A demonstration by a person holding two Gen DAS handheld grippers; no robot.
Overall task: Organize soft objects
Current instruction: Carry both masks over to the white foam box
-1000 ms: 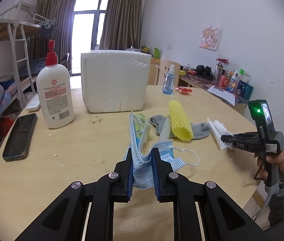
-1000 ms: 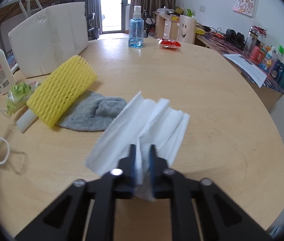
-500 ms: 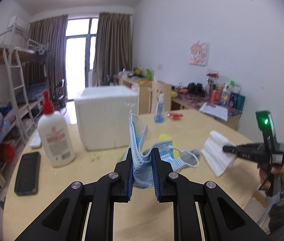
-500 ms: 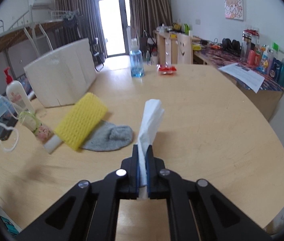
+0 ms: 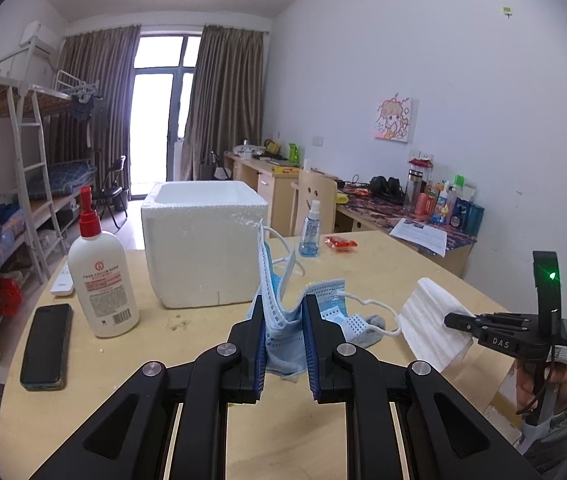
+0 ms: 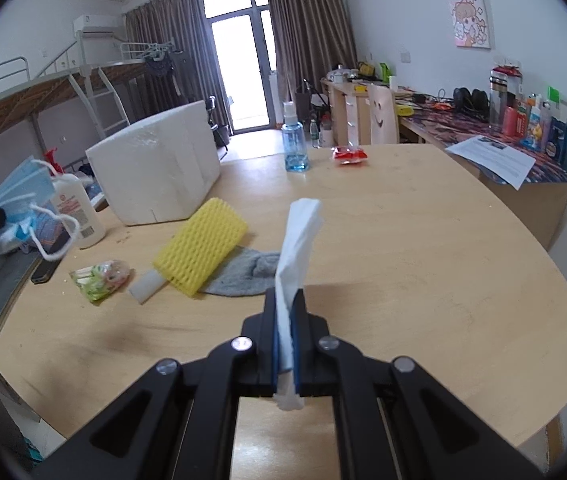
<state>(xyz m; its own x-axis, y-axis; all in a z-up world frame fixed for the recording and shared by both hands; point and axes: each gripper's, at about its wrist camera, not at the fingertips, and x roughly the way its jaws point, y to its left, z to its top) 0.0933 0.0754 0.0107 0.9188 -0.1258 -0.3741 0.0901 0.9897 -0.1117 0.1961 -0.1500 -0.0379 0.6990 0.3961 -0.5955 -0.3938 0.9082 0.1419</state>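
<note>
1. A white lotion bottle (image 5: 101, 280) with a red pump is seen standing upright on the left of the round wooden table (image 6: 423, 264).
2. A black phone (image 5: 46, 346) is laid flat just left of that bottle, near the table edge.
3. A clear spray bottle (image 6: 294, 142) of blue liquid is set upright at the far side.
4. A small red packet (image 6: 349, 155) is placed just right of the spray bottle.
5. A bunk bed (image 5: 11, 152) is seen beyond the table on the left.

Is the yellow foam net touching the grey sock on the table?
Touching. The right wrist view shows the yellow foam net lying across the grey sock's near edge, overlapping it with no table showing between them.
</note>
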